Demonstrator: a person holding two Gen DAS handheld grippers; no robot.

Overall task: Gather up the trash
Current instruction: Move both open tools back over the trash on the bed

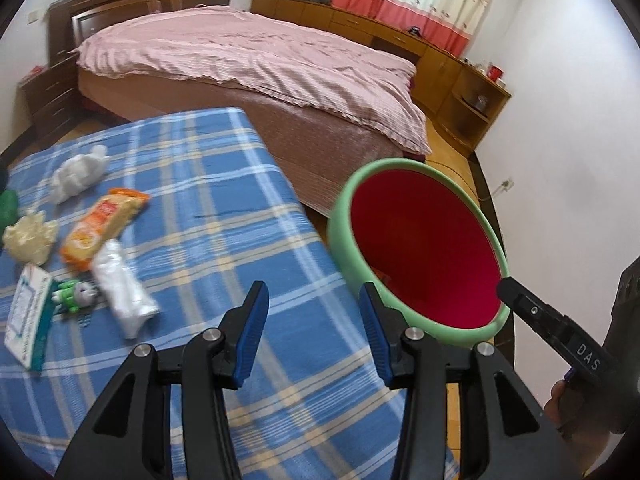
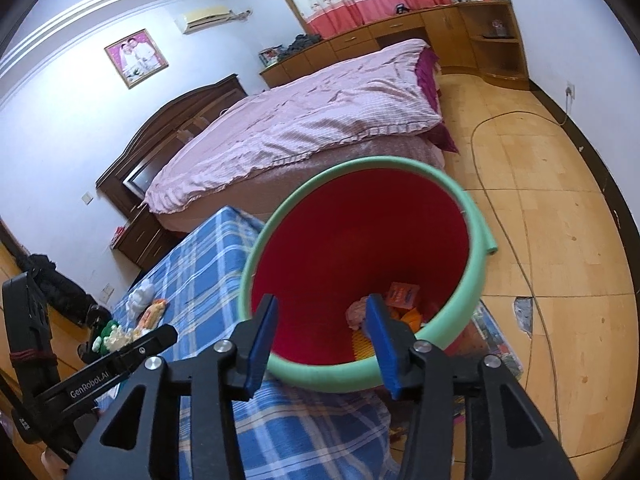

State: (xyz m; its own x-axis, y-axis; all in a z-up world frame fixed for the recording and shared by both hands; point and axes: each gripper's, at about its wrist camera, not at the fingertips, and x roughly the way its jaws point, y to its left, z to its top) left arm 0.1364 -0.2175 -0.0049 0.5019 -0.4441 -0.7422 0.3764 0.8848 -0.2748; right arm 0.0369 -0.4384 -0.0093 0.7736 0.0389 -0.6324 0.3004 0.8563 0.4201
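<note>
My left gripper (image 1: 313, 294) is open and empty above the blue plaid tablecloth (image 1: 224, 208). To its left lie a white crumpled tissue (image 1: 80, 172), an orange snack wrapper (image 1: 102, 228), a white plastic wrapper (image 1: 120, 288), a cream crumpled glove (image 1: 30, 236), a white and teal box (image 1: 28, 316) and a small green toy (image 1: 74, 296). The red bin with a green rim (image 1: 348, 240) stands off the table's right edge. My right gripper (image 2: 323, 304) is open over the bin's rim (image 2: 476, 272) with nothing between its pads. Orange packets (image 2: 404, 294) and a pinkish wad (image 2: 356, 312) lie inside.
A bed with a pink cover (image 1: 260, 64) stands behind the table and bin. Wooden cabinets (image 1: 472, 92) line the far wall. A cable (image 2: 500, 200) runs across the wooden floor, which has a broken patch (image 2: 522, 314). A dark nightstand (image 1: 48, 96) is far left.
</note>
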